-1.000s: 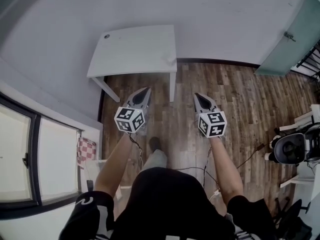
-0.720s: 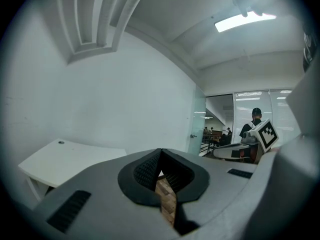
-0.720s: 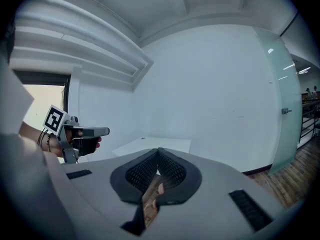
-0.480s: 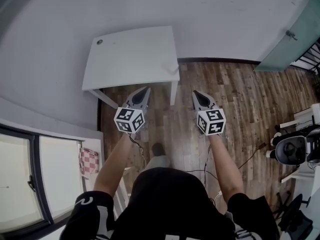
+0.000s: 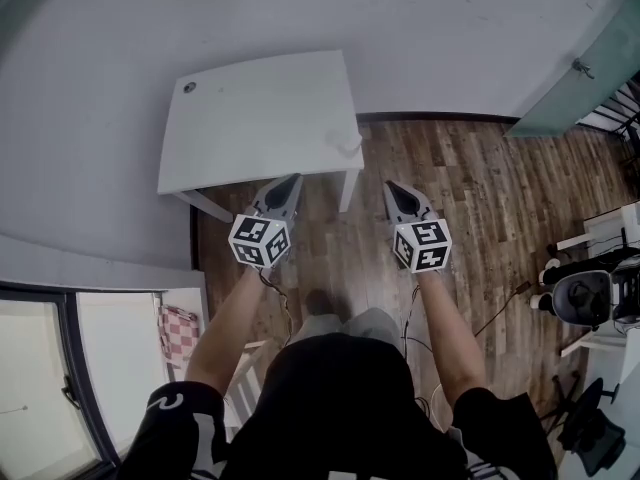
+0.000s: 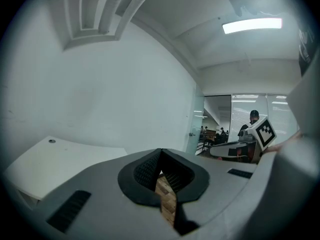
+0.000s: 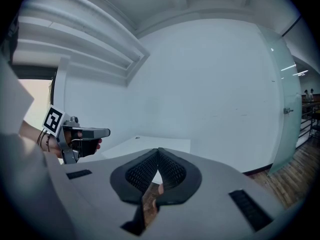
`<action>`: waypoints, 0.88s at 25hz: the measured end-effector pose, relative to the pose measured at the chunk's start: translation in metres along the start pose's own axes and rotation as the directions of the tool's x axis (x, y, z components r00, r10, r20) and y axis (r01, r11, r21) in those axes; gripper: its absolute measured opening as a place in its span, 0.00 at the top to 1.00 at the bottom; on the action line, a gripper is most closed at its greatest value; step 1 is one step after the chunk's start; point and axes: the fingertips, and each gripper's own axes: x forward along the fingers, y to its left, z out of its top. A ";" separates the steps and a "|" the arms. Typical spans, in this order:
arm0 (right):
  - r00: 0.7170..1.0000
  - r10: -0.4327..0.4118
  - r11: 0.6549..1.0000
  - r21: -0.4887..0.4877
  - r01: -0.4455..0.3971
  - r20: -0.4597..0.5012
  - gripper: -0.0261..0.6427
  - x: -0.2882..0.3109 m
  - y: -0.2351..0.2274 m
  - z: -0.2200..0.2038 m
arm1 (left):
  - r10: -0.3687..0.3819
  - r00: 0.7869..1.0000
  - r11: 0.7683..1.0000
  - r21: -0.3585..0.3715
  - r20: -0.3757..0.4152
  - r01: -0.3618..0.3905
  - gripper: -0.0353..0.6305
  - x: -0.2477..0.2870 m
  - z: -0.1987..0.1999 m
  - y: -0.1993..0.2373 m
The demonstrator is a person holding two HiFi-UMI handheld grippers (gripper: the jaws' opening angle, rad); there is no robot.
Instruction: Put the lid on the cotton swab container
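Hovering over wood floor (image 5: 470,198), by near edge of table (image 5: 260,118), left tool (image 5: 288,182), right tool (image 5: 395,189), both closed, empty

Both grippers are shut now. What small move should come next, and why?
Probably step closer to the white table: the left gripper and the right gripper, both shut and empty, hang over the wooden floor short of its front edge, so nothing on it seems reachable.

White table (image 5: 260,118) beside grey wall (image 5: 300,8), on wooden floor (image 5: 470,198)
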 end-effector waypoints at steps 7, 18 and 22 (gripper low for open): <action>1.000 -0.001 1.000 0.012 0.001 -0.005 0.94 0.014 -0.017 0.003 | -0.006 1.000 1.000 -0.005 -0.027 0.006 0.91 0.019 -0.004 0.003; 0.998 0.054 0.999 0.004 -0.054 0.016 0.94 0.047 -0.066 0.012 | 0.034 0.999 0.999 0.020 -0.041 -0.033 0.91 0.069 0.000 0.000; 0.997 0.078 0.997 0.003 -0.078 0.015 0.94 0.052 -0.087 0.013 | 0.053 0.998 0.998 0.017 -0.044 -0.052 0.91 0.091 0.000 -0.006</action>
